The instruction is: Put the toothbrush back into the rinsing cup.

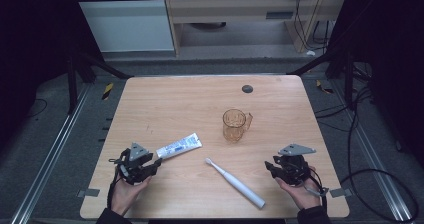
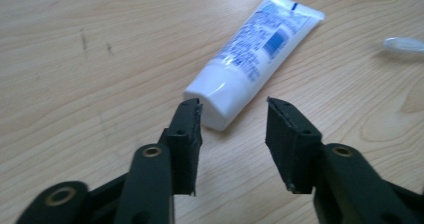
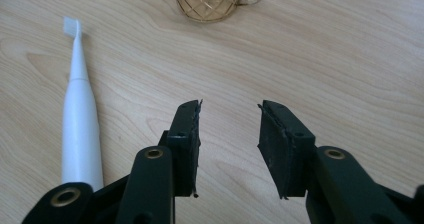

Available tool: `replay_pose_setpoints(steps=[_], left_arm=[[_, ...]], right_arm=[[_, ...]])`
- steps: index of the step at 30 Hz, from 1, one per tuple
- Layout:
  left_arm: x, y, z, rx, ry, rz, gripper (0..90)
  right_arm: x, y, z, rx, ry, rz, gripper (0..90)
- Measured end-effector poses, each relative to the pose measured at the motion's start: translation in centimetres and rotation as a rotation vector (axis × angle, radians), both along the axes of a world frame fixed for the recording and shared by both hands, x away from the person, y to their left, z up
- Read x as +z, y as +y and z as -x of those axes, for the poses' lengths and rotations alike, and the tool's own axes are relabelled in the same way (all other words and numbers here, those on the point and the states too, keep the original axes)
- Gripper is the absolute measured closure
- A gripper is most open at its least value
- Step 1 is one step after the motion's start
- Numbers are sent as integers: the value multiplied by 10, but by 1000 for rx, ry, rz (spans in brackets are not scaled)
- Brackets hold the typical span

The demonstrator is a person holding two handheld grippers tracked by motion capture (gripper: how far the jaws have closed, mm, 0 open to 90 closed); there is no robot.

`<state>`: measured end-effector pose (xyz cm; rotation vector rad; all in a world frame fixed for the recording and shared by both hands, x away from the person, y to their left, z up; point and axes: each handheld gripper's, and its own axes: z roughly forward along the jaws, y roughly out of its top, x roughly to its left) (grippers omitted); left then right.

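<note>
We see our left tongs [image 2: 232, 116] spread apart at the lower left of the high view, holding nothing, the toothpaste tube [image 2: 255, 54] lying just beyond their tips. Our right tongs [image 3: 230, 119] also gape empty at lower right, beside the toothbrush [image 3: 79, 119] on the desk [image 1: 165, 104].

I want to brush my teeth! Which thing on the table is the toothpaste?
Look at the wooden table, then at its near left part, just ahead of the left hand-held gripper. The toothpaste tube lies flat there. It is the white, flattened one with blue print, unlike the slim toothbrush or amber glass mug.
</note>
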<state>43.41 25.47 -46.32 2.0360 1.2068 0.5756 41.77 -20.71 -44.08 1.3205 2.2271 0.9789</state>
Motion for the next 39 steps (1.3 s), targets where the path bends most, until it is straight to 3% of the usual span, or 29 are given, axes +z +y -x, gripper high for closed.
replay_pose_setpoints(steps=[3,8,19,22,24,39], left_arm=[[-3,9,1,37,-3,12,454],[-8,19,-1,80,-24,-5,379],[-10,23,-3,110,-29,-16,372],[-10,23,-3,114,-29,-16,372],[-11,24,-4,119,-13,17,368],[-12,25,-5,131,-14,3,362]], right_arm=[[5,5,-2,10,4,2,585],[13,21,-7,44,28,14,565],[20,50,-9,117,62,56,553],[18,55,-9,128,70,60,544],[17,58,-9,135,77,65,539],[9,83,-7,189,128,78,541]])
